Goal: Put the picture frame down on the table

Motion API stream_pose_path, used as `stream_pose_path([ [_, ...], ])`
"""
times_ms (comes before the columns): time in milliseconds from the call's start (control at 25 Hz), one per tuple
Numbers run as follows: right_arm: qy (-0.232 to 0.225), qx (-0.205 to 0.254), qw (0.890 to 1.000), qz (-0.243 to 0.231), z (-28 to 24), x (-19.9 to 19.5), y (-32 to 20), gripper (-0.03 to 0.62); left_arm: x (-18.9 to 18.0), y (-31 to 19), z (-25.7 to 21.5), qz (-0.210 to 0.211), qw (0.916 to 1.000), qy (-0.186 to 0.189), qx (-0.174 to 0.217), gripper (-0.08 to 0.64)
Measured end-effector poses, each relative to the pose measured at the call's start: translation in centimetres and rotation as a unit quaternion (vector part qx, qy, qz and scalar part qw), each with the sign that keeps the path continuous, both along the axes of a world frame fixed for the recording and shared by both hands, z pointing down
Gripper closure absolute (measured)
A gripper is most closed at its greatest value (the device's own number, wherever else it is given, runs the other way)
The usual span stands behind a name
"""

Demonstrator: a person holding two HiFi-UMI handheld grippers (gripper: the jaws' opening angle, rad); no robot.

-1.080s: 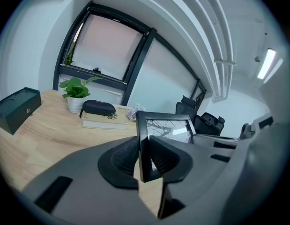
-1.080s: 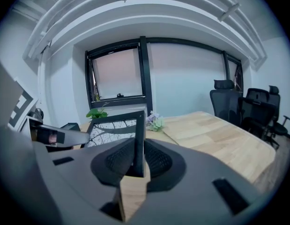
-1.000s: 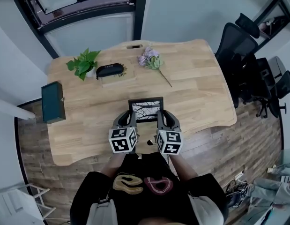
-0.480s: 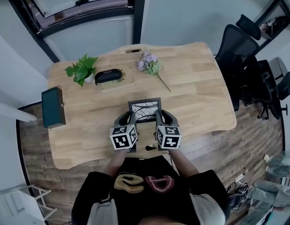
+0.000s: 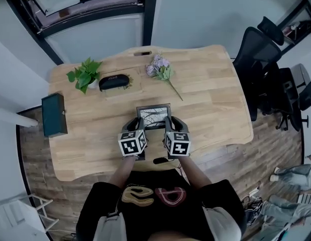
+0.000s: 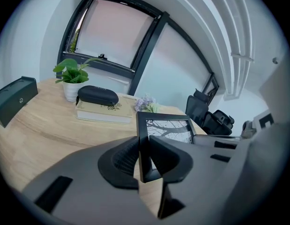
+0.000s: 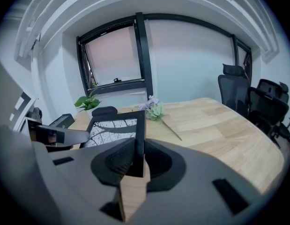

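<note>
Pale wood table (image 5: 210, 89) spreads under and ahead of both your grippers, with plank floor (image 5: 34, 149) around it and a dark-framed window (image 5: 85, 4) in the far wall.

Your left gripper (image 6: 144, 159) is clamped on the left side rail of the picture frame (image 5: 153, 115), with a ribbed pad (image 6: 120, 157) pressed against each face of the rail. Your right gripper (image 7: 137, 161) grips the right side rail the same way. The frame spans the gap between the two grippers over the near middle of the table. Its black-and-white branch print is turned up toward you (whether its lower edge touches the wood cannot be told).

Ahead and to the left of your left gripper stands a potted plant (image 5: 85, 74). Just beside it a black case (image 5: 114, 81) lies on a book (image 6: 105, 111). Ahead of your right gripper a sprig of lilac flowers (image 5: 163, 72) lies flat on the wood, well apart from the frame. Far out to the left of your left gripper a dark green box (image 5: 54, 114) sits at the table's edge. Off to the right of your right gripper, past the table's end, stand black office chairs (image 5: 266, 59).
</note>
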State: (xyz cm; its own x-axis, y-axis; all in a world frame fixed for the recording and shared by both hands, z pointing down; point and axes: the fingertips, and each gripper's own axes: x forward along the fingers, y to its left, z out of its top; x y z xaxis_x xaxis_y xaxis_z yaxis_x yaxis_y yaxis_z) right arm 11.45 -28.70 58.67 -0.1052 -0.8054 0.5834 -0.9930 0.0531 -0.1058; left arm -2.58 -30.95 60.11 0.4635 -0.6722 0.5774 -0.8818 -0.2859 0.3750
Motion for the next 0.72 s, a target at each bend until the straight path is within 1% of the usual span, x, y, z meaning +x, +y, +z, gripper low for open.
stream_pose_path([
  [360, 0.003, -0.030, 1.000, -0.002, 2.7, 0.8, -1.9, 0.517, 0.8, -1.7, 2.8, -0.008, 0.9993, -0.017, -0.034, 0.480],
  [560, 0.004, -0.048, 0.999, -0.004, 4.4, 1.2, -2.7, 0.517, 1.2, -2.5, 4.6, -0.002, 0.9980, -0.029, -0.055, 0.480],
  [720, 0.002, -0.059, 0.998, -0.006, 5.5, 1.4, -3.4, 0.517, 1.5, -3.2, 5.3, -0.004, 0.9973, -0.034, -0.065, 0.480],
])
